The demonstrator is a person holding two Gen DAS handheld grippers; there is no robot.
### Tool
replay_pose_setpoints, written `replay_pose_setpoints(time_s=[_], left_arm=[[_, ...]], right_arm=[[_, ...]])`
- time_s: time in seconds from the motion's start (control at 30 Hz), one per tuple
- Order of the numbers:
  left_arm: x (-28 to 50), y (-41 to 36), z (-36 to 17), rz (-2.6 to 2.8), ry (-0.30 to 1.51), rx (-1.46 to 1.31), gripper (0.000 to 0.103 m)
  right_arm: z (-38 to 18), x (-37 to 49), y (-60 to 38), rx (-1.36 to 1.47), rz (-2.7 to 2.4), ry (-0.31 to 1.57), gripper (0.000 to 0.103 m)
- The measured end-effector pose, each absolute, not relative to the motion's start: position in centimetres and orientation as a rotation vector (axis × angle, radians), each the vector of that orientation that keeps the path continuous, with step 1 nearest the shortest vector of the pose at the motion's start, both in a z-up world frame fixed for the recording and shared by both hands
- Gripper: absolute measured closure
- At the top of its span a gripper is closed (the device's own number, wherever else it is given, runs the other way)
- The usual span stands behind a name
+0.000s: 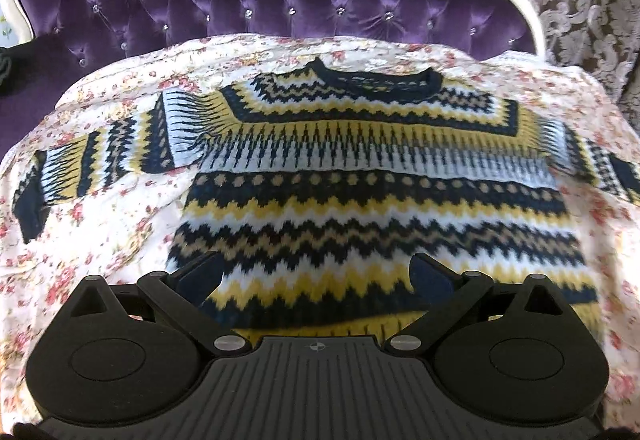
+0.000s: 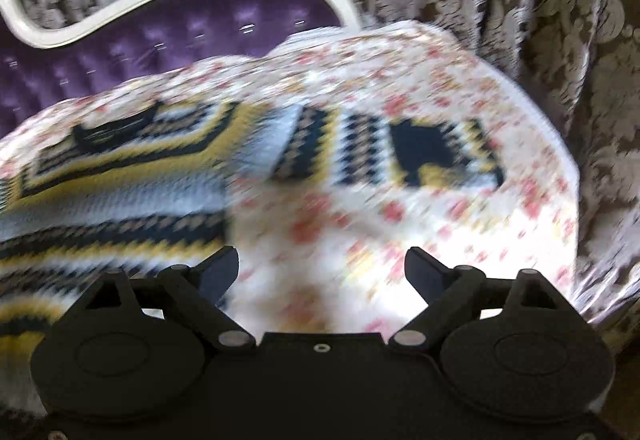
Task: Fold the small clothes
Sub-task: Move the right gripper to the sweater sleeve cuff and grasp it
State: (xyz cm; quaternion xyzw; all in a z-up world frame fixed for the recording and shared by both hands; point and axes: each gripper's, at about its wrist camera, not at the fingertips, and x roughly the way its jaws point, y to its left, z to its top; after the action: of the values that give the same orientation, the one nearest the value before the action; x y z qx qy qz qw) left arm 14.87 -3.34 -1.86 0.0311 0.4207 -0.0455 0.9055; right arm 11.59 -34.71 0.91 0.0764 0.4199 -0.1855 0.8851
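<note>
A knitted sweater [image 1: 360,176] with navy, yellow, white and tan zigzag bands lies flat, front up, on a floral sheet [image 1: 100,240], collar at the far side and both sleeves spread out. My left gripper [image 1: 316,272] is open and empty above the sweater's lower hem. My right gripper [image 2: 322,268] is open and empty over bare sheet, to the right of the sweater body [image 2: 100,192]. The right sleeve [image 2: 380,152] lies beyond it. The right wrist view is blurred.
A purple tufted headboard [image 1: 200,8] with a white curved frame stands behind the bed. Patterned brown and grey curtains [image 2: 560,40] hang to the right. A dark object [image 1: 12,60] sits at the far left edge.
</note>
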Motion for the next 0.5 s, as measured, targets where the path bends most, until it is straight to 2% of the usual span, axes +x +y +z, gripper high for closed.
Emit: replay_pose_setpoints(time_s=[0.13, 0.23, 0.5], left_arm=[[16.7, -3.9, -3.8, -0.074, 0.859, 0.097, 0.002], [17.4, -4.0, -5.1, -0.078, 0.846, 0.107, 0.002], [17.0, -4.6, -8.0, -0.117, 0.774, 0.132, 0.001]], right_arm=[[0.0, 13.9, -38.3, 0.19, -0.438, 0.867, 0.013], [-1.1, 15.4, -40.7, 0.207, -0.459, 0.864, 0.018], [-3.3, 18.4, -44.8, 0.144, -0.534, 0.798, 0.016]])
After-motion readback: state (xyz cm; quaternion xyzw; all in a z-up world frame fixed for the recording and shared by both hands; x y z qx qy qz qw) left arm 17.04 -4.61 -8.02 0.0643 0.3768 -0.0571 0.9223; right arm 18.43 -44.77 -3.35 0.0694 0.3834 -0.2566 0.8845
